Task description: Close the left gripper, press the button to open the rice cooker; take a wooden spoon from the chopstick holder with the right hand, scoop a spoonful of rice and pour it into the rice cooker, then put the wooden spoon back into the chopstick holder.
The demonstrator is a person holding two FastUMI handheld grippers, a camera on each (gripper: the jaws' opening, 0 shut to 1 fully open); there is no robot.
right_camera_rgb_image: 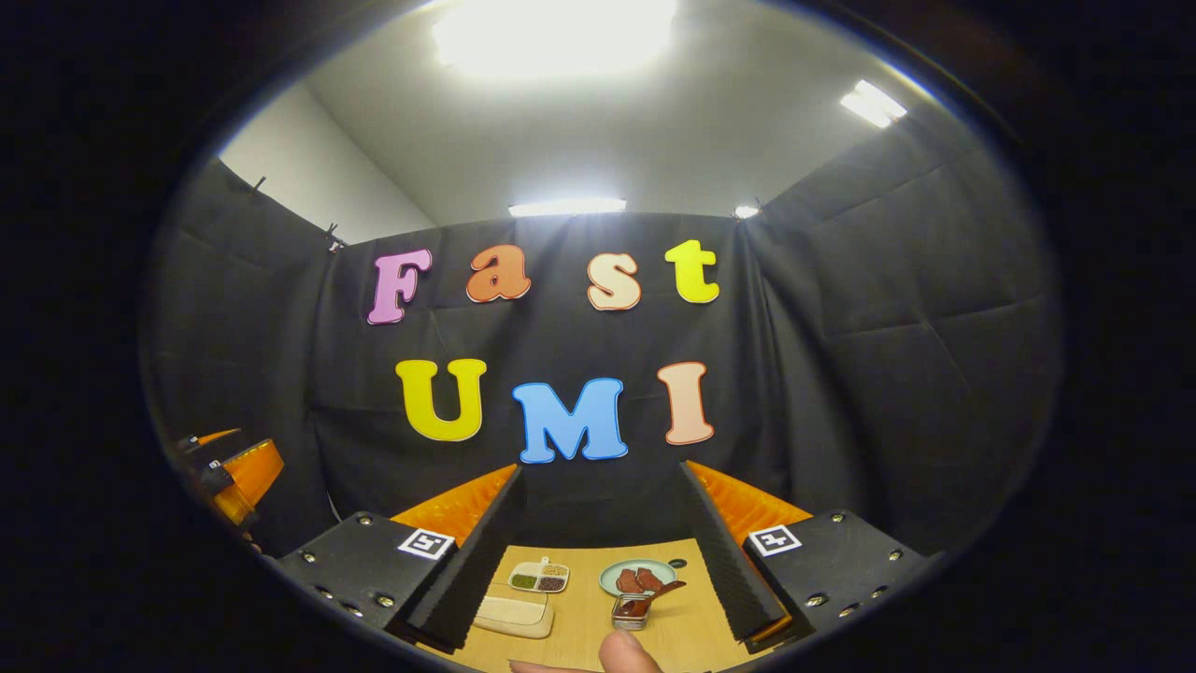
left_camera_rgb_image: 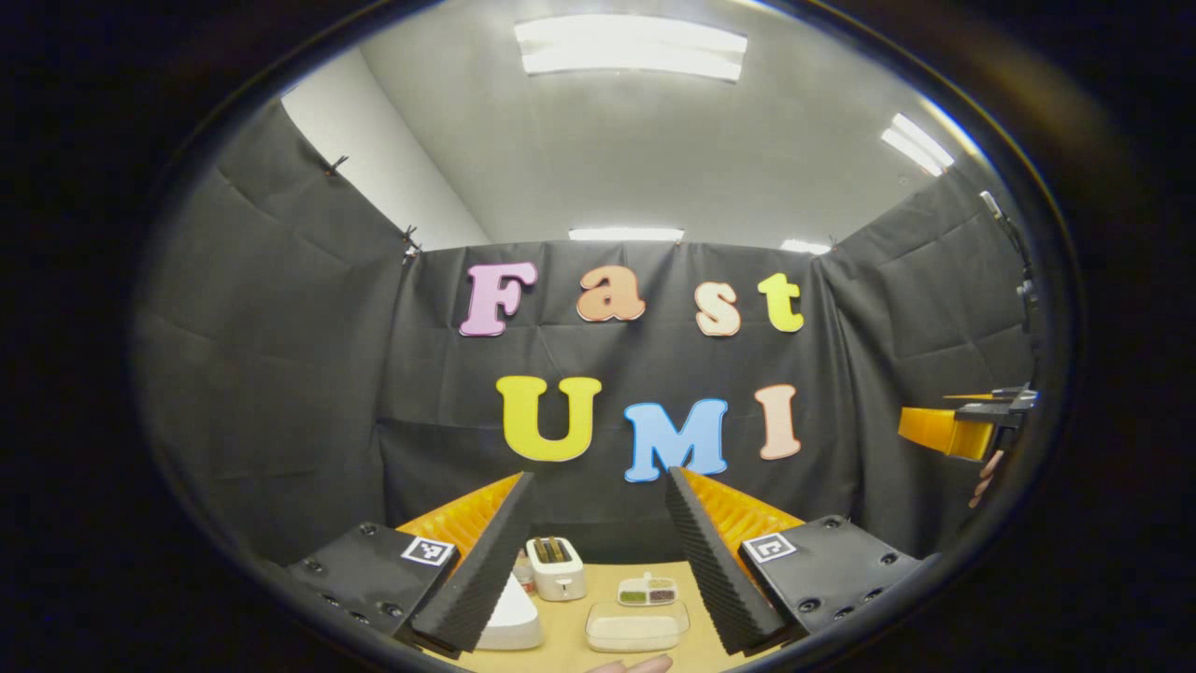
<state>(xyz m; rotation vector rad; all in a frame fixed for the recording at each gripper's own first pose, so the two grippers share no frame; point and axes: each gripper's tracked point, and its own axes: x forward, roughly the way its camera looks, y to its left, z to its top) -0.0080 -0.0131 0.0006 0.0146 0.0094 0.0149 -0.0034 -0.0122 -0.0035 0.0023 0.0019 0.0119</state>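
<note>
In the left gripper view my left gripper [left_camera_rgb_image: 599,473] stands open, held high over a wooden table [left_camera_rgb_image: 570,650]. Between its fingers lie a white rice cooker [left_camera_rgb_image: 512,619], partly hidden by the left finger, and a shallow container of rice [left_camera_rgb_image: 637,624]. In the right gripper view my right gripper [right_camera_rgb_image: 601,466] is open too, with nothing between its fingers. Below it stands a small metal chopstick holder [right_camera_rgb_image: 630,613] with a dark wooden spoon [right_camera_rgb_image: 657,594] leaning out of it. The rice container [right_camera_rgb_image: 512,614] lies to the left. Each gripper also shows at the edge of the other's view: right gripper [left_camera_rgb_image: 962,425], left gripper [right_camera_rgb_image: 234,477].
A white toaster [left_camera_rgb_image: 556,565] stands at the table's far side, with a divided dish of green and dark grains [left_camera_rgb_image: 647,590] beside it. A green plate with brown pieces [right_camera_rgb_image: 637,573] sits behind the holder. A person's fingertips [right_camera_rgb_image: 628,651] show at the near edge.
</note>
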